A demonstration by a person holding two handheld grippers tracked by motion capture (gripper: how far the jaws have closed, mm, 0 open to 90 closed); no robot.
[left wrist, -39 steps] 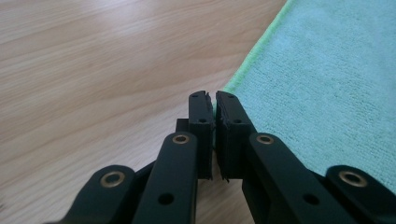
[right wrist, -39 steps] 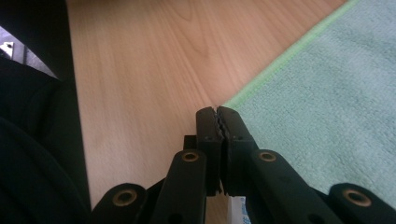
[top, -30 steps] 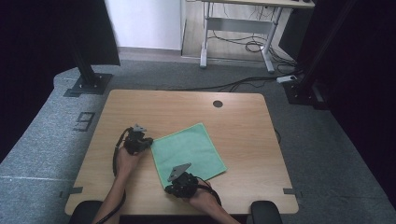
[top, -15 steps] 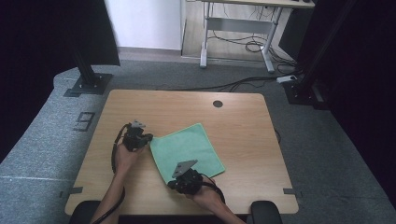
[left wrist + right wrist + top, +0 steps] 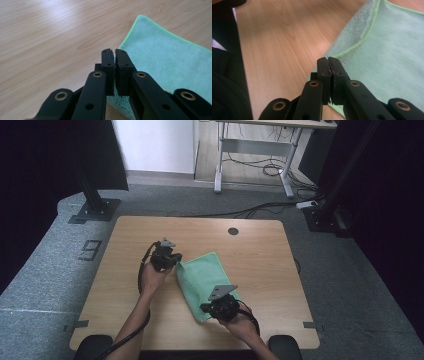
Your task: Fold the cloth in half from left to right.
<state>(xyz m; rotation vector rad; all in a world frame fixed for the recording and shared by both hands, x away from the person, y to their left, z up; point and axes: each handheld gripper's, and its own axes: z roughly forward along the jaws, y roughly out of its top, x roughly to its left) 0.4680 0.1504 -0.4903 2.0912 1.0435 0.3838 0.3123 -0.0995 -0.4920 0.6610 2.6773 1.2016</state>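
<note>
A green microfibre cloth (image 5: 202, 282) lies on the wooden table (image 5: 260, 265), a little toward seven o'clock from the tabletop's middle in the high view. It is partly folded: its left side is lifted and turned over toward the right, so that it reads as a narrow band running from eleven o'clock to five o'clock.

The left gripper (image 5: 172, 261) sits at the cloth's eleven o'clock corner, held in the person's left hand (image 5: 151, 277), whose forearm comes up from six o'clock. In the left gripper view its jaws are drawn together with barely a slit between the pads, and teal cloth (image 5: 165, 60) shows just beneath and behind them at five o'clock; the jaws appear clamped on the cloth's edge, though the pinched part itself is hidden by the jaw arms.

The right gripper (image 5: 212, 309) is at the cloth's five o'clock end, near the table's front edge, in the person's right hand (image 5: 241, 324). In the right gripper view its toothed pads meet tightly, and the cloth's hemmed border (image 5: 362, 40) runs up from them toward one o'clock, with a doubled layer of fabric visible beside the hem. Here too the jaws look closed on the cloth edge.

A round cable hole (image 5: 233, 231) lies in the tabletop toward twelve o'clock, well apart from the cloth.
</note>
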